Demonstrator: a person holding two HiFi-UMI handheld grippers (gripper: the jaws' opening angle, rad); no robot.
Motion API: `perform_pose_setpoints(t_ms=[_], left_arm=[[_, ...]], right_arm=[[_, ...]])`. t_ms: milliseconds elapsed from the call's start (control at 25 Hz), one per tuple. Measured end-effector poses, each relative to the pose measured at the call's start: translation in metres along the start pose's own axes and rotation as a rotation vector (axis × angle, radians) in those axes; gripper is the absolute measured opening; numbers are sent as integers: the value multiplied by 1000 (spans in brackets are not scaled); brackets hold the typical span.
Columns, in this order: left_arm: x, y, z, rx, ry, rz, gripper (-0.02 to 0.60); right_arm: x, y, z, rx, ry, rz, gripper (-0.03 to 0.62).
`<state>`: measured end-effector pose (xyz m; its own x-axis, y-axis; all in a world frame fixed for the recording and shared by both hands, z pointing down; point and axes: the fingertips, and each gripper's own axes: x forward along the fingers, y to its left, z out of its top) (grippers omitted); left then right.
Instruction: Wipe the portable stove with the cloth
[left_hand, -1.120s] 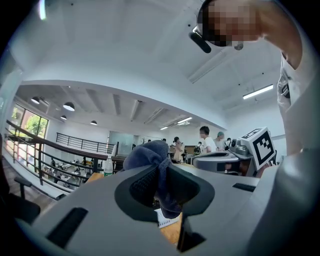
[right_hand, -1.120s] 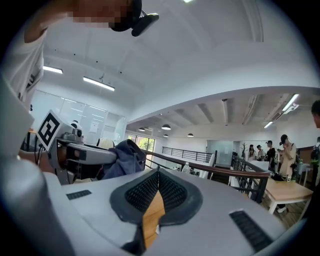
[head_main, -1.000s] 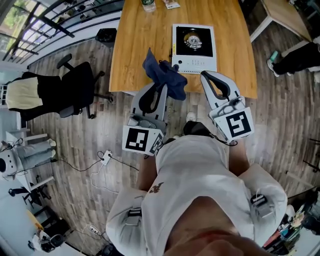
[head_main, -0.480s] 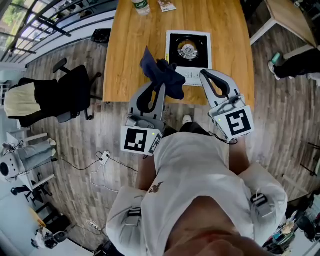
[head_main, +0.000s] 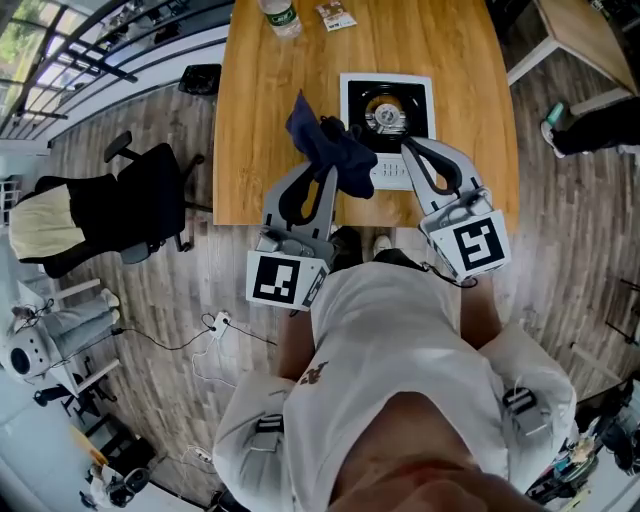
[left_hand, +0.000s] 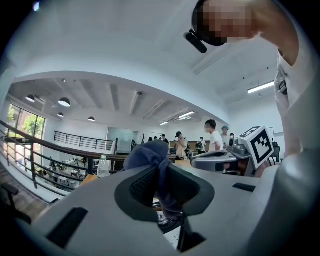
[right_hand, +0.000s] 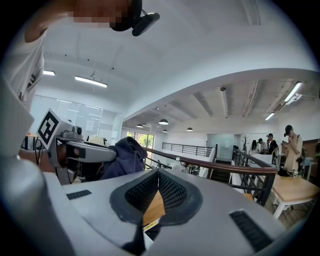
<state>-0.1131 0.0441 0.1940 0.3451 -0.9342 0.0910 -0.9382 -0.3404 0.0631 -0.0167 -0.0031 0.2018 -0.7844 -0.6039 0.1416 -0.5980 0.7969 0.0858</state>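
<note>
The portable stove (head_main: 386, 117), white with a black top and a round burner, lies on the wooden table (head_main: 270, 100). A dark blue cloth (head_main: 332, 150) hangs bunched from my left gripper (head_main: 327, 172), which is shut on it just left of the stove's near corner. In the left gripper view the cloth (left_hand: 156, 167) fills the gap between the jaws, with part of the stove (left_hand: 165, 220) below it. My right gripper (head_main: 409, 149) is shut and holds nothing, its tip over the stove's near right edge. In the right gripper view, the jaws (right_hand: 158, 173) meet and the cloth (right_hand: 126, 156) shows at left.
A plastic bottle (head_main: 279, 14) and a small packet (head_main: 335, 13) stand at the table's far end. A black office chair (head_main: 140, 195) sits on the wood floor left of the table. Another table (head_main: 575, 30) stands at the upper right. Several people stand in the background.
Both grippers have moved forward together from short of the table's near edge to over it, closer to the stove. The cloth stays in the left gripper.
</note>
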Motion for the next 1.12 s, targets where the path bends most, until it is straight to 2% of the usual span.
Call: perform_pose_setpoints(t_ms=[600, 1120], left_arm=[[39, 109, 0, -20, 22, -102, 67], [74, 139, -19, -62, 51, -176, 67]], right_arm=[[101, 6, -3, 9, 83, -102, 20], [121, -4, -25, 39, 162, -190, 21]])
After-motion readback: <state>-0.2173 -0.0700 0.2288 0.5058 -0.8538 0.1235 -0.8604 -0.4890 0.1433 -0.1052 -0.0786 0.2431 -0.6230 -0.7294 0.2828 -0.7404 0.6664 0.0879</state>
